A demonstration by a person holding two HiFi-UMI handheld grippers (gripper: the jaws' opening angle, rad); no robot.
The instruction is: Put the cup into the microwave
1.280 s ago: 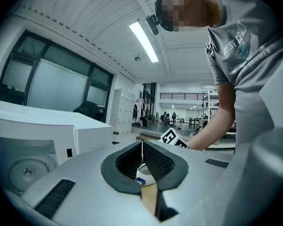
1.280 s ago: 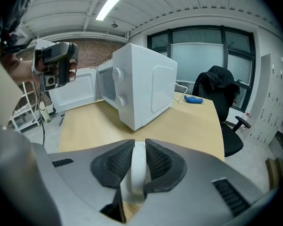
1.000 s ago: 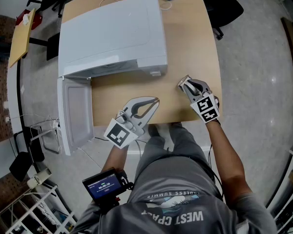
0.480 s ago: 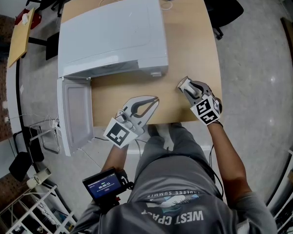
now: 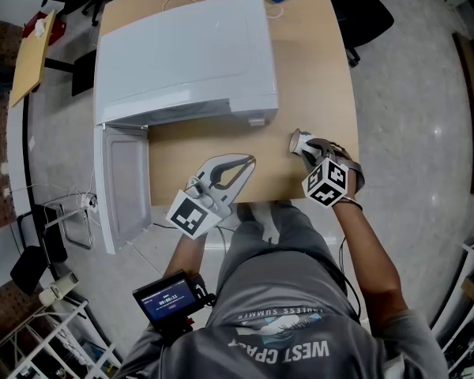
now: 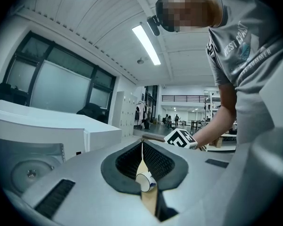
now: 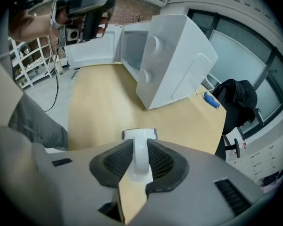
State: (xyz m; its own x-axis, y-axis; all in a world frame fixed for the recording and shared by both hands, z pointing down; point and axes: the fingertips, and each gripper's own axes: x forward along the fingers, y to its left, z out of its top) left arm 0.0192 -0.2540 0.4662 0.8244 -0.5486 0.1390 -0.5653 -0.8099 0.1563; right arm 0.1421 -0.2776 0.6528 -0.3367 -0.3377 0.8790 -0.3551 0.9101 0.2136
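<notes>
At the table's [image 5: 300, 69] right front corner, the cup [image 5: 299, 142] is being gripped, well apart from the microwave [image 5: 182, 54], which stands at the far left with its door [image 5: 122, 184] swung open toward the person. The grasping step is judged to be in hand, with carrying and placing not yet begun.

The right gripper [image 5: 310, 150] is pointed steeply down at the cup. In the right gripper view, the cup's white handle [image 7: 137, 157] is seen between the pads, and the jaws have just been closing on it; they are now pressed against it from both sides. The left gripper [image 5: 251, 161] is held low and level above the table's front edge, its jaws brought together at the tips and nothing held between them.

Next, the cup would need to be lifted clear of the table, carried leftward across the bare wood, and turned so that it can be passed through the microwave's opening without the door being struck. A firm hold on the narrow handle is called for, since the cup could swing or slip.

The cup is small and white, with a thin blue trim showing near its rim. Its contents, if any, cannot be made out.
</notes>
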